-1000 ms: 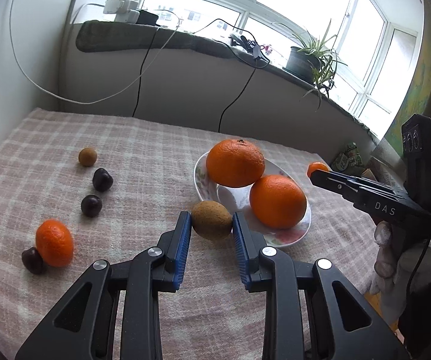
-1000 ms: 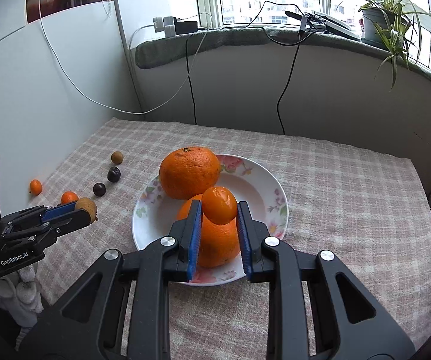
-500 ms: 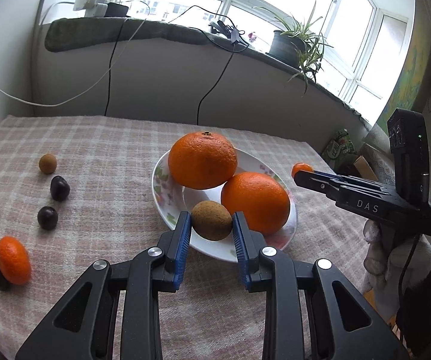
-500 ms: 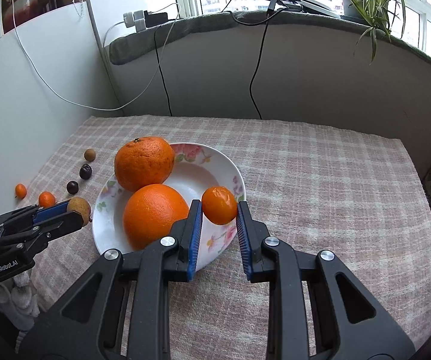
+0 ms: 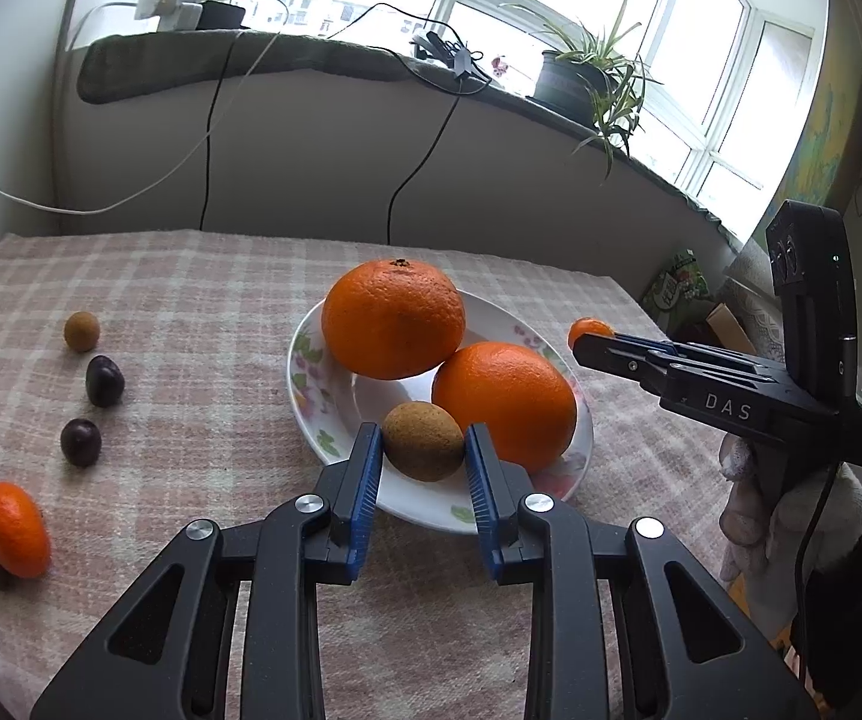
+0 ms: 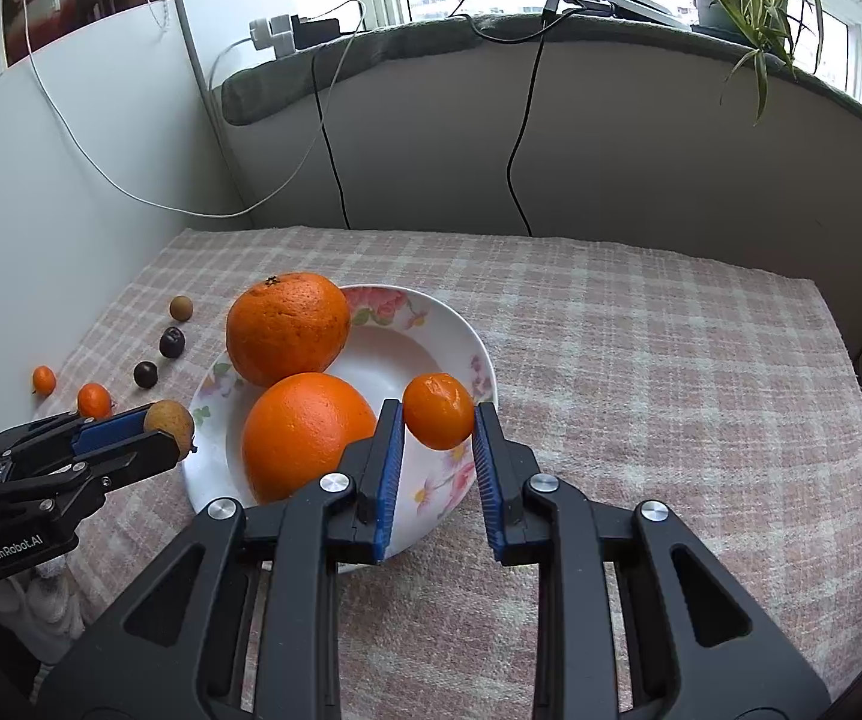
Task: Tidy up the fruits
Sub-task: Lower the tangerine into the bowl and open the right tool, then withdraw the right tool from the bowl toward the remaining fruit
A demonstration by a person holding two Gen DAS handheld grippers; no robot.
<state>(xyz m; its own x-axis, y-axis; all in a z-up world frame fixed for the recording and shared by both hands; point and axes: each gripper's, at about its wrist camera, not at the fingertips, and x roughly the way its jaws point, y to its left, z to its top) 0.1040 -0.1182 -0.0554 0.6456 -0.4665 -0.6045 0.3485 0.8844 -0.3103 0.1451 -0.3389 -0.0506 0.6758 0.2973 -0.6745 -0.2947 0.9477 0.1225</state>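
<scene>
- Holding a rough brown oval fruit (image 5: 423, 441), the left gripper (image 5: 423, 456) is clenched on it above the near rim of the white floral ceramic plate (image 5: 311, 384).
- The right gripper (image 6: 438, 420) clasps a small orange mandarin (image 6: 438, 411) over the plate's right rim; both fruits hang just above their drop spots.
- Two large oranges (image 5: 394, 318) fill the plate's far and middle parts, so free room seems tight; either release could knock them.
- Left of the plate on the checked cloth of the bench (image 5: 191, 300) lie a small brown round fruit (image 5: 81, 331), two dark plums (image 5: 104, 381) and another mandarin (image 5: 15, 528).
</scene>
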